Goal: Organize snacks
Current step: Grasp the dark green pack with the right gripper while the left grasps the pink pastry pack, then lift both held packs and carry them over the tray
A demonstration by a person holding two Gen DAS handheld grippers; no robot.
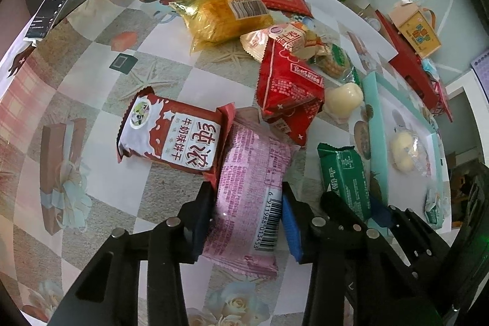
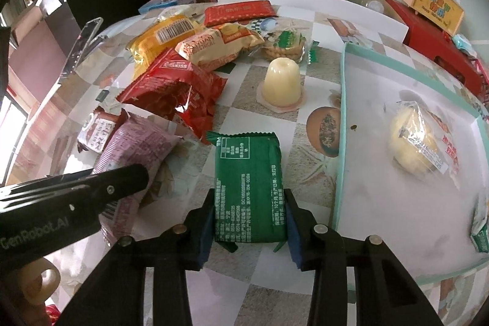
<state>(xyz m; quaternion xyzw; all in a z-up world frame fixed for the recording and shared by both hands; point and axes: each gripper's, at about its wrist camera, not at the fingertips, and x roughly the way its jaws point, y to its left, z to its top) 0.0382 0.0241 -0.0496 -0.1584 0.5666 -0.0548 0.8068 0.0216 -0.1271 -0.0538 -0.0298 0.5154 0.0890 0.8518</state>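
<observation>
Snacks: one bun packet (image 2: 423, 142) is lodged in the tray (image 2: 339, 124); most are left heaped mid-table (image 1: 101, 72). The pink packet (image 1: 247, 197) is clamped by the left gripper (image 1: 244, 222), the green packet (image 2: 249, 188) by the right gripper (image 2: 249, 225).

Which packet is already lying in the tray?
The clear-wrapped yellow bun, alone on the white floor of the teal-rimmed tray. The pink packet and green packet lie on the table.

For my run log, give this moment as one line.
left tool: shut on pink packet | right tool: shut on green packet | both on table
</observation>
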